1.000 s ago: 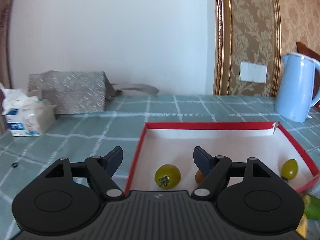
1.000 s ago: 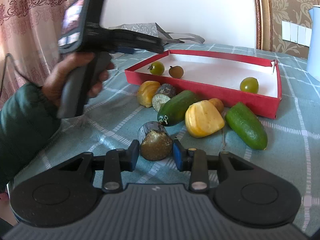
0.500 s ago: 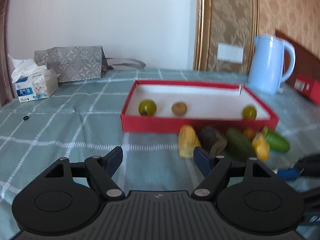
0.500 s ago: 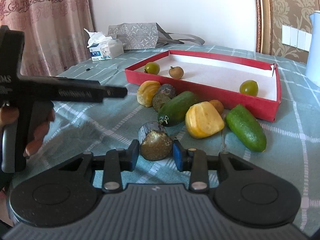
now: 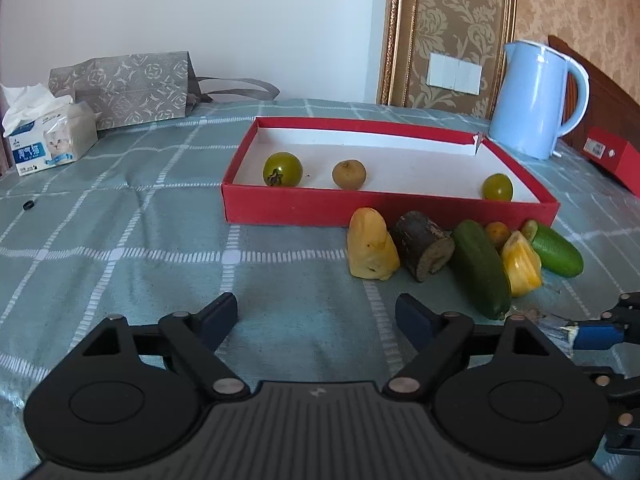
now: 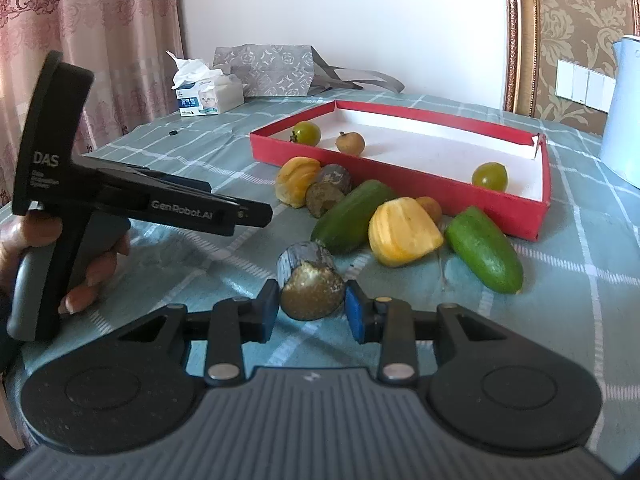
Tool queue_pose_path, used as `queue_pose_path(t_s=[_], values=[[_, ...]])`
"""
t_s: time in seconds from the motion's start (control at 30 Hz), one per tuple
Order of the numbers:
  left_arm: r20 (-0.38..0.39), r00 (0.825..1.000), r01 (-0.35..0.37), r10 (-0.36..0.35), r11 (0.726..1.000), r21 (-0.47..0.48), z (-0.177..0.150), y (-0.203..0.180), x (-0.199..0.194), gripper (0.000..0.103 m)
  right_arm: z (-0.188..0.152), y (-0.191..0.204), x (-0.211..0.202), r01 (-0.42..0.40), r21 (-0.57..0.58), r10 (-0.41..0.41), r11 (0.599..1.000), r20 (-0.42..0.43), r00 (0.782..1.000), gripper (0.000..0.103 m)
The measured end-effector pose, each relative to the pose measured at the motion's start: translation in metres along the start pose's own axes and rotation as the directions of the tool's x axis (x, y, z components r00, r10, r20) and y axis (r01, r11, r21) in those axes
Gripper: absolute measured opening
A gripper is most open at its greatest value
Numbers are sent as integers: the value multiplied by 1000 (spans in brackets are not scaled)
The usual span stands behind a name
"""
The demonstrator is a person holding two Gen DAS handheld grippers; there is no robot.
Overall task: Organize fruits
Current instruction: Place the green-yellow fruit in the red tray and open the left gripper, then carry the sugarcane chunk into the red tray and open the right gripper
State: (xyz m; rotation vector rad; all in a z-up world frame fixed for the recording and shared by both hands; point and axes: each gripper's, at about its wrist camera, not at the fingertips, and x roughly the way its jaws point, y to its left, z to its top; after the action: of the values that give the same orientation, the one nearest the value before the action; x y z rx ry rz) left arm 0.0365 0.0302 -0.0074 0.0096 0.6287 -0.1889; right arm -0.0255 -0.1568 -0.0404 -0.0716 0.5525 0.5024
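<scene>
A red box (image 5: pixel 280 206) (image 6: pixel 536 216) on the checked tablecloth holds two green tomatoes (image 5: pixel 282 169) (image 5: pixel 497 187) and a small brown fruit (image 5: pixel 349 174). In front of it lie two yellow fruit pieces (image 5: pixel 370 250) (image 5: pixel 520 262), a dark brown stub (image 5: pixel 422 245), two green cucumbers (image 5: pixel 480 274) (image 5: pixel 556 250) and a small orange fruit (image 5: pixel 497 233). My left gripper (image 5: pixel 316 318) is open and empty, low over the cloth short of the pile. My right gripper (image 6: pixel 312 308) has its pads against a second brown stub (image 6: pixel 310 282) resting on the cloth.
A blue kettle (image 5: pixel 536 100) stands at the back right beside a small red box (image 5: pixel 612 158). A tissue pack (image 5: pixel 48 136) and a grey bag (image 5: pixel 124 88) are at the back left. The left gripper body (image 6: pixel 132 204) and the hand show in the right wrist view.
My left gripper pulled back from over the red box and dropped low to the cloth, short of the fruit pile. My right gripper stayed around the brown stub.
</scene>
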Motion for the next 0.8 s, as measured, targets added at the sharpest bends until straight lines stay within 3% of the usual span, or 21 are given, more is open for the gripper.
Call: queue_pose_path(t_s=[0.33,0.8], values=[[-25,1000,12,-11,999,40,1,-7,5,102,13,-11,-32,-13,31,11,999,58,998,31],[-36,999,-1,4,998,66,0,-11,6,103,79,-54,-7,169,9,-168,986,164,972,31]])
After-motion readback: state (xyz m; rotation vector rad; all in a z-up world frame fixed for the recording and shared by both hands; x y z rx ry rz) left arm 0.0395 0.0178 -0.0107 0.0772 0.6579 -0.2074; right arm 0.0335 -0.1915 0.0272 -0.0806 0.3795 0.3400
